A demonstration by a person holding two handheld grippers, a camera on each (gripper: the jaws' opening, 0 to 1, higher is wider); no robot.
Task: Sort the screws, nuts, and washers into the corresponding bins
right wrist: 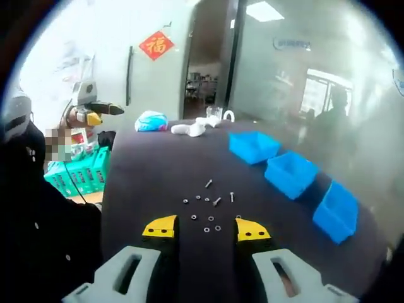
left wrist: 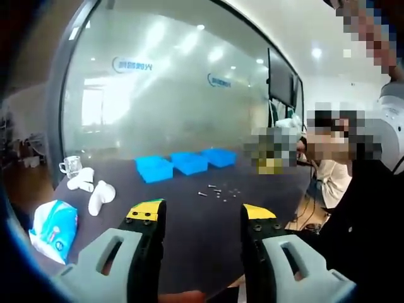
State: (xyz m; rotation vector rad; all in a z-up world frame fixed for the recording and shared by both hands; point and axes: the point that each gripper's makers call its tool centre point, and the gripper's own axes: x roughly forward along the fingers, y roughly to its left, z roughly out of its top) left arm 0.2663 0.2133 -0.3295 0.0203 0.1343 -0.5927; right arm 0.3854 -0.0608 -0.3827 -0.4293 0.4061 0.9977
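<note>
We see the left gripper (left wrist: 199, 214) held up off the dark table (left wrist: 189, 233), jaws spread wide w/ nothing between them, aimed across the tabletop toward the 3 blue bins (left wrist: 184, 163) at the far side. The right gripper (right wrist: 207, 228) sits low over the table, jaws also wide apart and empty, yellow tips just short of the loose hardware (right wrist: 208, 205).

In the right gripper view the hardware lies scattered mid-table: approx 3 small screws and several ring-shaped bits, prob. nuts or washers, too small for us to tell which. The bins run in a row along the right side, well apart from the pile. In the left gripper view the same scatter sits just in front of the bins.

Far end: white objects (right wrist: 189, 128), a clear cup (left wrist: 71, 165), a blue-white packet (left wrist: 53, 228)
</note>
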